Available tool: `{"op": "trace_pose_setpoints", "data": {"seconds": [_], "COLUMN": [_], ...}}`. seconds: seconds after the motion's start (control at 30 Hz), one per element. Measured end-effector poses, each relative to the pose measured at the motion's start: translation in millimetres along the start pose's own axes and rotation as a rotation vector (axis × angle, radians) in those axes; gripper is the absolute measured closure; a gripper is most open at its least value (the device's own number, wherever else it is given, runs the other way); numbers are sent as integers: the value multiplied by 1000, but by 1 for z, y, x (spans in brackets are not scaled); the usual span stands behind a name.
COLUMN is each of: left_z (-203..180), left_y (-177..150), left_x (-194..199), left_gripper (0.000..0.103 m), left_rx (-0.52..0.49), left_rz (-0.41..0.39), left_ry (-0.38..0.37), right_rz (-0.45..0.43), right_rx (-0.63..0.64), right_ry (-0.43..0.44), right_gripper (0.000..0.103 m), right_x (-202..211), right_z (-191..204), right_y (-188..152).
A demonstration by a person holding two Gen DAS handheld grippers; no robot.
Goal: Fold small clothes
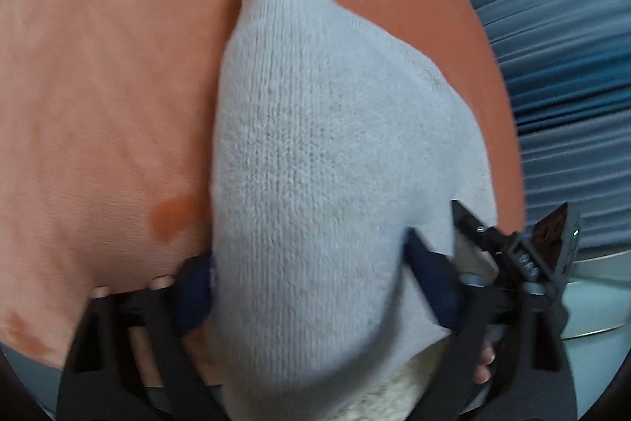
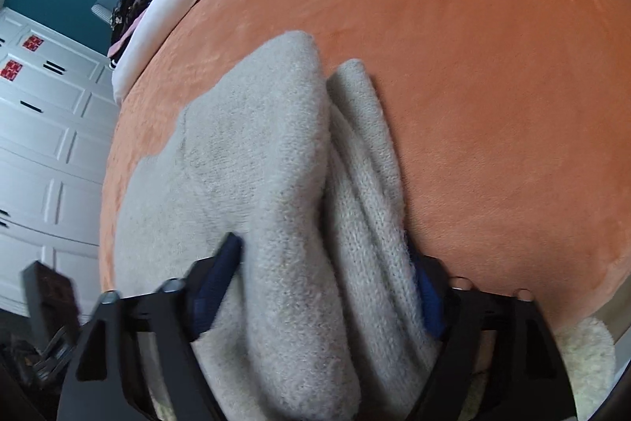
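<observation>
Both the left gripper (image 1: 311,287) and right gripper (image 2: 319,287) clamp the pale grey knitted garment (image 1: 315,145) filling lower centre frame, so uneven lowering onto the orange velvety surface (image 1: 98,85) could skew the fold.

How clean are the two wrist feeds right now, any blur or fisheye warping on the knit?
Left wrist: the grey knit garment is fairly sharp mid-frame, smeared near the left claw; the orange cover bows with the lens. Right wrist: the knit is soft, the right claw pads streak, the white cabinets curve.

An orange bed cover (image 2: 493,66) carries a grey knitted garment (image 2: 276,164).
</observation>
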State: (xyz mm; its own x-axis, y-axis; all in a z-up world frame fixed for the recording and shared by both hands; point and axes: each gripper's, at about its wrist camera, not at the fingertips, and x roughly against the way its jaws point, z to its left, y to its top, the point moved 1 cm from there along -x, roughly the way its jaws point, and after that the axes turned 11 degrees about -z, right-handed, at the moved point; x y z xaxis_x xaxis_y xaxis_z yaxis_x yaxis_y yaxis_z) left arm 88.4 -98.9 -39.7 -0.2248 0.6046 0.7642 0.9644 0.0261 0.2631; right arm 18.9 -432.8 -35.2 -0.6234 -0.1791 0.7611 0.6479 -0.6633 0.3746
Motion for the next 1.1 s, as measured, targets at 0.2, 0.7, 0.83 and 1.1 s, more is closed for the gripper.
{"op": "trace_pose_setpoints", "data": {"seconds": [0.2, 0.7, 0.83, 1.1], "left_z": [-30, 92, 95, 100], "left_y": [38, 105, 91, 100], "left_x": [78, 119, 128, 78], "left_gripper": [60, 34, 11, 56], "left_rx": [-99, -80, -68, 16], "left_rz": [-155, -287, -358, -251], "left_ry": [-118, 134, 98, 76], "right_rz": [-164, -74, -172, -10], "right_rx": [122, 160, 234, 234], "right_ry": [161, 129, 103, 104], "right_gripper": [72, 65, 37, 83], "right_x": [67, -41, -19, -77], "right_z": [79, 159, 168, 163], "right_y": [28, 6, -3, -2]}}
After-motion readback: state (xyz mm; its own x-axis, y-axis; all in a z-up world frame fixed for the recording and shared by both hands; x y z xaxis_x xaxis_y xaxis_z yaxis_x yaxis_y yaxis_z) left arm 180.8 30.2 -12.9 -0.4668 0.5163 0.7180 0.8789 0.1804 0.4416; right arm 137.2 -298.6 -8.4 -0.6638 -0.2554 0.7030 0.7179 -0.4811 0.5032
